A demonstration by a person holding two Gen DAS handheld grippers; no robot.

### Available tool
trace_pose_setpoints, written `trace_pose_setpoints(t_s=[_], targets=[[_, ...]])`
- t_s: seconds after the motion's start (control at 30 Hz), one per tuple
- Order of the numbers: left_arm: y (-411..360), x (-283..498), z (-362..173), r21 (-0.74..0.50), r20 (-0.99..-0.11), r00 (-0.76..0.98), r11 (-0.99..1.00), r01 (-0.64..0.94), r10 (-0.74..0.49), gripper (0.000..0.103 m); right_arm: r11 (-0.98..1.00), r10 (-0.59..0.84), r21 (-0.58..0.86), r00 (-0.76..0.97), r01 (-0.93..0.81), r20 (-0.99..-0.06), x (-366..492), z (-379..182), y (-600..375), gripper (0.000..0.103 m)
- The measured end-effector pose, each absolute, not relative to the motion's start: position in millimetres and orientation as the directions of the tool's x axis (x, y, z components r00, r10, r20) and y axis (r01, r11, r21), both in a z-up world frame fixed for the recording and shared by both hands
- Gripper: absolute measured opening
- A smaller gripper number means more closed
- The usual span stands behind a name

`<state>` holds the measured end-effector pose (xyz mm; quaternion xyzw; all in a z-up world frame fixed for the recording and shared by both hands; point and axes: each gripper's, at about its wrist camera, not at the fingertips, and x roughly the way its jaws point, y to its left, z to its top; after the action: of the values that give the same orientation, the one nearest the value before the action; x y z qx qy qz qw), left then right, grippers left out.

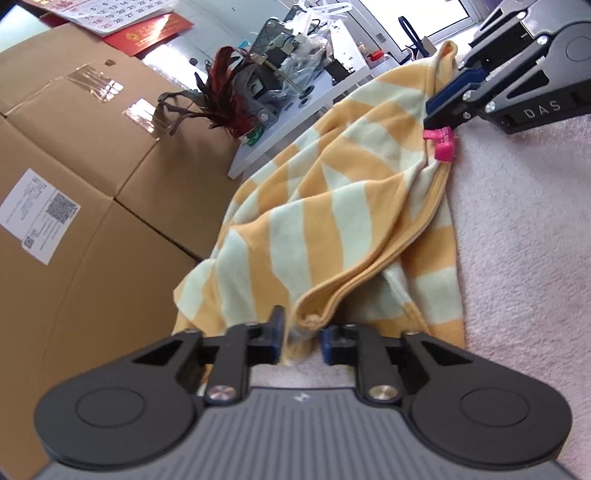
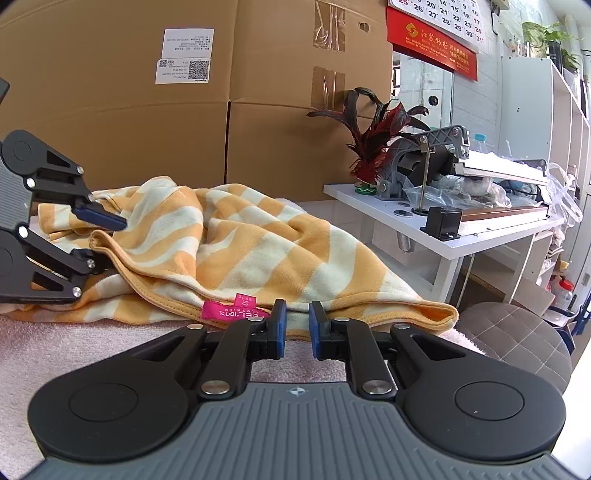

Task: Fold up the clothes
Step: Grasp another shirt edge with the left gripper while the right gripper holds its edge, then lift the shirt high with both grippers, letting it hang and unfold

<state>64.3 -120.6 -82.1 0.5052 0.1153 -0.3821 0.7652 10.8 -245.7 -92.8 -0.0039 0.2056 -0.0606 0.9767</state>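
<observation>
Shirt: a soft shirt (image 2: 258, 251) with yellow and cream stripes lies in a crumpled heap on a pale pink fuzzy cloth (image 1: 524, 258).
Pink tag: a bright pink tag (image 2: 231, 312) is sewn at the yellow edge of the shirt, just beside the right claw.
Left claw: the left claw (image 1: 302, 336) pinches a bunched bit of the shirt's yellow edge between its blue tips. The tips are nearly pressed together on the cloth.
Right claw: the right claw (image 2: 297, 326) has its blue tips close together with a small gap. The yellow edge of the shirt sits in that gap. In the left view its tips meet the shirt's edge right by the pink tag, so it looks like it is pinching the shirt.
Boxes: big brown cardboard boxes (image 2: 184, 110) stand behind the shirt, with white paper labels (image 2: 184, 55) stuck on them.
Plant: a plant with dark red leaves (image 2: 373, 136) stands on the corner of a white table (image 2: 443, 243).
Machine: a grey machine (image 2: 443, 158) and plastic bags sit on that table.
Calendar: a red and white calendar (image 2: 436, 33) hangs up high.
Stool: a grey padded stool (image 2: 517, 347) is at the right, near the shirt's corner.
</observation>
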Motion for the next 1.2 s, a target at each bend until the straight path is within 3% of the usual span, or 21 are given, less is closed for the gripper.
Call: trace_pose_setpoints(t_s=[0.2, 0.47, 0.6, 0.7, 0.87, 1.03, 1.2], targets=[[-108.6, 42.8, -84.2, 0.729, -0.394, 0.782, 0.354, 0.586, -0.483, 0.007, 0.995, -0.094, -0.014, 0.911, 0.096, -0.401, 10.6, -92.1, -249.3, 0.015], [-41.5, -13.2, -7.6, 0.594, -0.132, 0.876, 0.671, 0.444, -0.463, 0.005, 0.997, 0.011, 0.075, 0.958, 0.011, -0.285, -40.2, -74.4, -262.2, 0.052], [6.2, -45.3, 27.2, 0.523, -0.014, 0.923, 0.784, 0.333, -0.383, 0.006, 0.995, 0.072, -0.046, 0.966, -0.086, -0.246, -63.2, -62.5, -246.6, 0.07], [38.7, -72.0, 42.1, 0.477, 0.043, 0.952, 0.843, 0.247, -0.303, 0.006, 0.975, 0.093, -0.175, 0.963, -0.14, -0.253, -68.4, -63.1, -225.8, 0.071], [83.5, -118.2, 49.1, 0.44, 0.09, 0.984, 0.893, 0.099, -0.154, 0.009, 0.898, 0.28, -0.25, 0.909, -0.362, -0.309, -79.1, -62.8, -189.2, 0.07], [123.6, -142.0, 49.8, 0.382, 0.061, 0.997, 0.924, 0.017, -0.043, 0.011, 0.719, 0.454, -0.382, 0.808, -0.581, -0.375, -105.9, -67.2, -144.9, 0.07], [130.3, -140.3, 38.4, 0.355, 0.023, 0.999, 0.935, 0.015, -0.025, 0.011, 0.647, 0.478, -0.439, 0.78, -0.624, -0.404, -118.0, -71.4, -124.0, 0.066]])
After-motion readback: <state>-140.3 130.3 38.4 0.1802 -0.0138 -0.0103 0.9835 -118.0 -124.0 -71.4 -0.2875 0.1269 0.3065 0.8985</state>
